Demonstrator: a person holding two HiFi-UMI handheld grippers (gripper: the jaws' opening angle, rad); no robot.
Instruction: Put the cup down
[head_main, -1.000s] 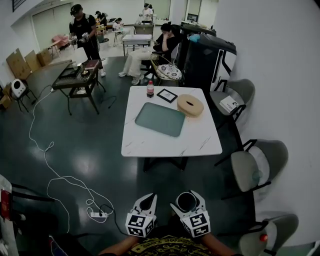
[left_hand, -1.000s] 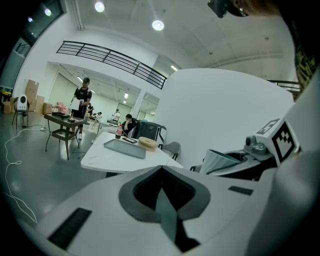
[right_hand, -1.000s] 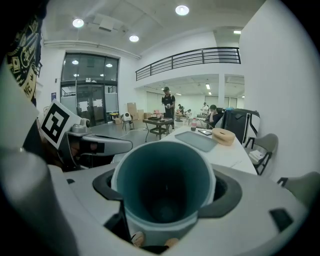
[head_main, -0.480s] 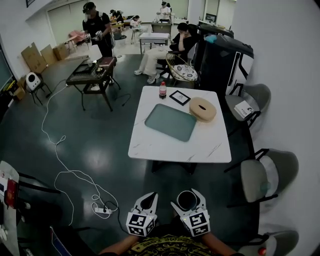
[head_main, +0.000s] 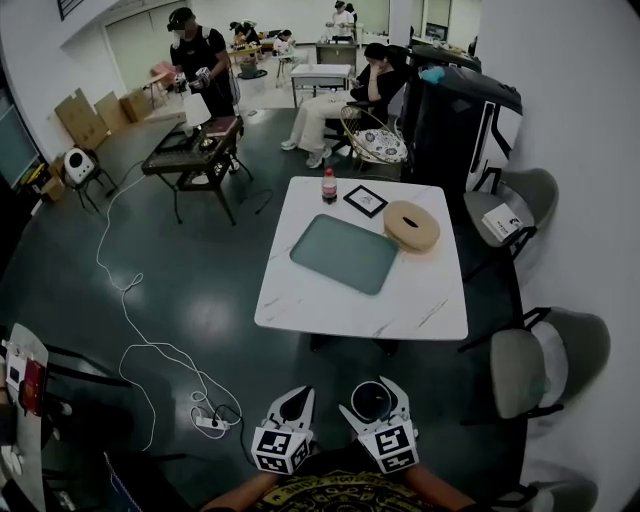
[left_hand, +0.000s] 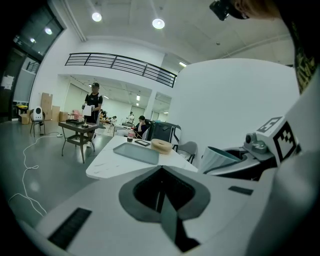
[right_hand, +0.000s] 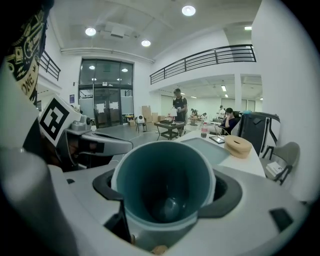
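A teal cup (head_main: 371, 399) sits between the jaws of my right gripper (head_main: 372, 397), held low and close to my body, well short of the white table (head_main: 300, 300). In the right gripper view the cup (right_hand: 162, 182) faces me mouth-first, empty, with the right gripper (right_hand: 165, 192) shut on its sides. My left gripper (head_main: 295, 399) hangs beside it on the left, its tips together and nothing in it. In the left gripper view the left gripper's (left_hand: 161, 171) jaws meet, and the cup (left_hand: 218, 159) shows to the right.
On the table lie a teal tray (head_main: 343, 253), a round tan box (head_main: 411, 225), a dark framed picture (head_main: 365, 200) and a red-capped bottle (head_main: 328, 185). Grey chairs (head_main: 548, 356) stand to its right. A white cable and power strip (head_main: 212, 423) lie on the floor at left. People stand and sit beyond.
The table and room have slid lower and rightward in the head view, and the table looks slightly nearer. Both grippers keep their place and the cup stays held.
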